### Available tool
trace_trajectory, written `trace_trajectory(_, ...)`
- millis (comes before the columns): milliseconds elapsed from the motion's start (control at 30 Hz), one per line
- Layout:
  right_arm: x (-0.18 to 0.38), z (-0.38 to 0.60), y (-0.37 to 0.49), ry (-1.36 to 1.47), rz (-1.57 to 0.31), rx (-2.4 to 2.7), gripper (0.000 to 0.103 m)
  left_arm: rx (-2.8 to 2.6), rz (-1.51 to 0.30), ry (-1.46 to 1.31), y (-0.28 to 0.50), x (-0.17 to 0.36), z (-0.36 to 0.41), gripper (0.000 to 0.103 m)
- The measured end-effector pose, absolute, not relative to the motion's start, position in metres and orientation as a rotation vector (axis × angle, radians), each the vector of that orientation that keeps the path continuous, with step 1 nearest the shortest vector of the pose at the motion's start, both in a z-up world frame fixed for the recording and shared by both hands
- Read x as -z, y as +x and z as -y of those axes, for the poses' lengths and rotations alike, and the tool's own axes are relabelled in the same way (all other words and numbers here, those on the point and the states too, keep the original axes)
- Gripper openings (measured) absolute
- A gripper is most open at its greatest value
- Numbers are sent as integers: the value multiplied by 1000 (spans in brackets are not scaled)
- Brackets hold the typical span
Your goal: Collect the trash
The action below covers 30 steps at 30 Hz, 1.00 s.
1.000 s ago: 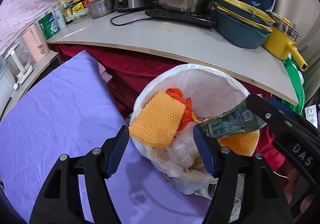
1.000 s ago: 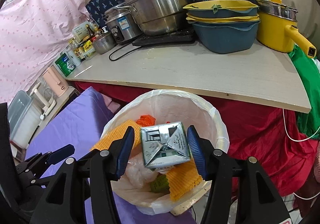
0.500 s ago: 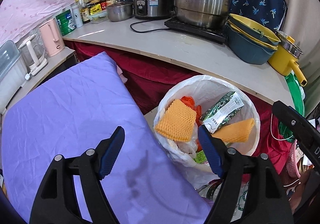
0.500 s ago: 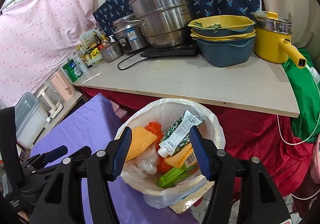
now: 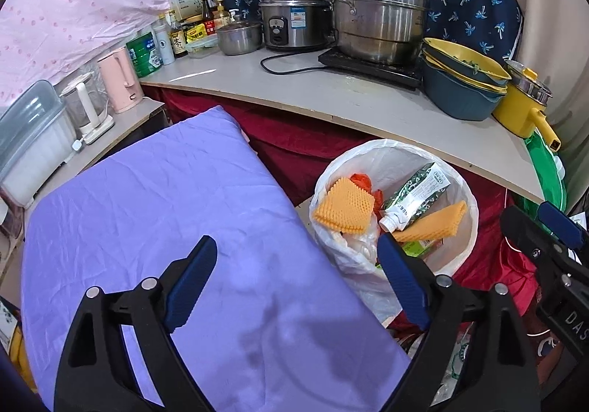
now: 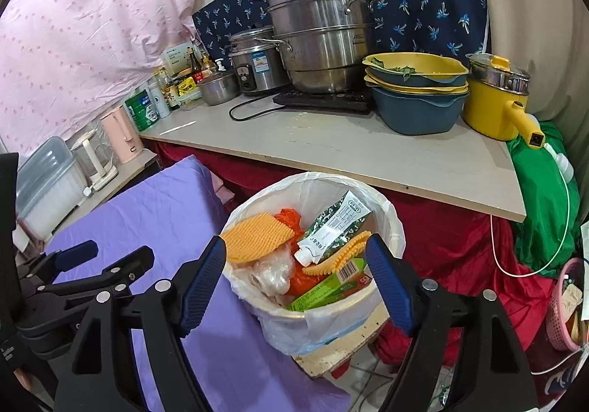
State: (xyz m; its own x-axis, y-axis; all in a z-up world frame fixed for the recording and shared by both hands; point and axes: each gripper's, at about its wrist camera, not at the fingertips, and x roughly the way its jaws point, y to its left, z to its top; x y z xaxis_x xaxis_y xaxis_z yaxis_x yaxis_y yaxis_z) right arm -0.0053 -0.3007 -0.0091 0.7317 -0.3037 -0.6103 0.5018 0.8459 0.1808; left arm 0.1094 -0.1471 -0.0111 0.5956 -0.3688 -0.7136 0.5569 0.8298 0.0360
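Both jaws are opening with nothing between them: the left gripper (image 5: 296, 281) beside the trash bin (image 6: 386, 213), the right gripper (image 6: 294, 279) above it.

A purple cloth (image 5: 176, 213) covers the table, bare of trash.

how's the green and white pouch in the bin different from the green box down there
The pouch is soft and crumpled, with a white spout; the green box is rigid, with a barcode. The pouch leans steeply against the bin liner; the box lies low, near the front rim. Both are inside the bin.
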Motion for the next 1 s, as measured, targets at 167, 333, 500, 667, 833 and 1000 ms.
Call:
trace_trajectory(167,8,285,-17,341,-609,449,83,522,-747,270,95,8,129,88)
trace_trajectory(333,11,270,-26,328,-620,444,84,507,-745,284,85,10,115,89)
trace_trajectory(500,14,259,-33,336,-636,444,84,487,-750,280,78,11,103,89)
trace_trajectory(667,17,254,-39,334,-641,447,91,480,-754,290,72,16,98,89)
trace_trajectory(833,21,252,-44,329,-648,453,91,480,-760,308,64,21,98,92)
trace_trajectory(1000,28,252,-46,326,-672,438,91,487,-764,318,57,27,100,93)
